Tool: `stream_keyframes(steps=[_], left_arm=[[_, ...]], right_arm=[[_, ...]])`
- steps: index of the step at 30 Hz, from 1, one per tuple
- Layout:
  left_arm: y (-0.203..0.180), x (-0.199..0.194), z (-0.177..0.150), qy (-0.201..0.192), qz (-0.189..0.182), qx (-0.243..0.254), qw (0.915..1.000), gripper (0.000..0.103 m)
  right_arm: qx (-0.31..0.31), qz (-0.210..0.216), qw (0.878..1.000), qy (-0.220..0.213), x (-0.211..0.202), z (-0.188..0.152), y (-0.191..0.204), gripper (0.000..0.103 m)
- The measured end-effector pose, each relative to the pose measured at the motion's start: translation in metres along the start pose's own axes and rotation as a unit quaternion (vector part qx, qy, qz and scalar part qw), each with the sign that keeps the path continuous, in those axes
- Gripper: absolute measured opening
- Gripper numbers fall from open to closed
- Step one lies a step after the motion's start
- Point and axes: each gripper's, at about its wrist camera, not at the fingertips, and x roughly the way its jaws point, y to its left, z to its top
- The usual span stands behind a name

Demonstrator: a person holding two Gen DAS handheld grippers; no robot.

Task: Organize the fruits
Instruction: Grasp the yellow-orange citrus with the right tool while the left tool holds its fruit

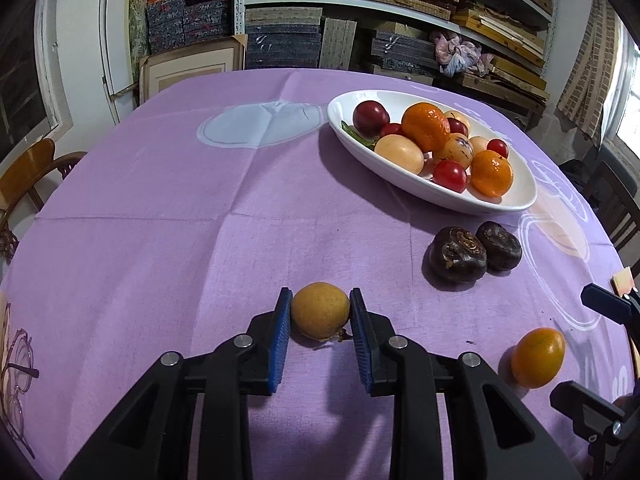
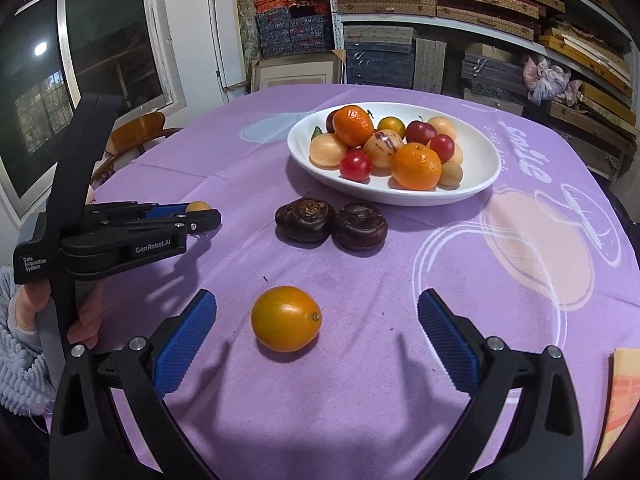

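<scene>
My left gripper (image 1: 320, 312) is shut on a small tan-yellow round fruit (image 1: 320, 310) that rests on the purple tablecloth (image 1: 160, 240); it also shows from the side in the right wrist view (image 2: 200, 216). My right gripper (image 2: 316, 320) is open, its blue pads on either side of an orange fruit (image 2: 286, 318) lying on the cloth, not touching it. That orange fruit shows in the left wrist view (image 1: 538, 356) too. Two dark brown fruits (image 2: 332, 222) lie side by side in front of a white oval bowl (image 2: 476, 184) filled with several fruits.
Shelves of stacked boxes (image 2: 400, 20) stand behind the table. A wooden chair (image 1: 28, 176) is at the left edge. Glasses (image 1: 16, 380) lie at the near left of the cloth. An orange booklet (image 2: 622, 392) lies at the near right.
</scene>
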Motion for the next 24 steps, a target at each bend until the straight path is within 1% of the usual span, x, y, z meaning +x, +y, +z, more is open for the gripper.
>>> stream_keyframes(steps=[4, 7, 10, 11, 14, 15, 16, 18, 20, 24], left_arm=[[0.001, 0.002, 0.0, 0.006, 0.0, -0.001, 1.0, 0.029], [0.002, 0.003, 0.0, 0.008, 0.0, -0.002, 1.0, 0.029], [0.002, 0.003, -0.001, 0.008, 0.001, -0.001, 1.0, 0.029], [0.003, 0.002, -0.001, 0.009, 0.001, 0.0, 1.0, 0.029], [0.002, 0.002, -0.001, 0.009, 0.002, 0.001, 1.0, 0.029], [0.002, 0.002, -0.001, 0.009, 0.002, 0.001, 1.0, 0.029], [0.002, 0.002, -0.001, 0.009, 0.002, 0.001, 1.0, 0.029], [0.002, 0.002, -0.001, 0.009, 0.002, 0.001, 1.0, 0.029], [0.002, 0.003, -0.001, 0.009, 0.002, 0.001, 1.0, 0.029], [0.002, 0.002, -0.001, 0.009, 0.002, 0.001, 1.0, 0.029]], right_arm=[[-0.011, -0.005, 1.0, 0.015, 0.007, -0.002, 0.006, 0.099], [-0.007, -0.003, 1.0, 0.016, 0.008, -0.002, 0.006, 0.099], [0.001, 0.019, 0.999, 0.028, 0.012, -0.003, 0.008, 0.099], [-0.003, 0.02, 0.999, 0.029, 0.012, -0.003, 0.011, 0.099], [-0.011, 0.01, 1.0, 0.025, 0.013, -0.002, 0.015, 0.099], [-0.007, 0.011, 1.0, 0.024, 0.015, -0.001, 0.014, 0.095], [-0.004, 0.01, 1.0, 0.026, 0.016, -0.001, 0.013, 0.08], [0.005, 0.013, 0.999, 0.043, 0.022, 0.0, 0.009, 0.062], [0.014, 0.013, 0.999, 0.046, 0.022, 0.0, 0.006, 0.061], [0.003, -0.001, 0.999, 0.039, 0.019, -0.002, 0.008, 0.061]])
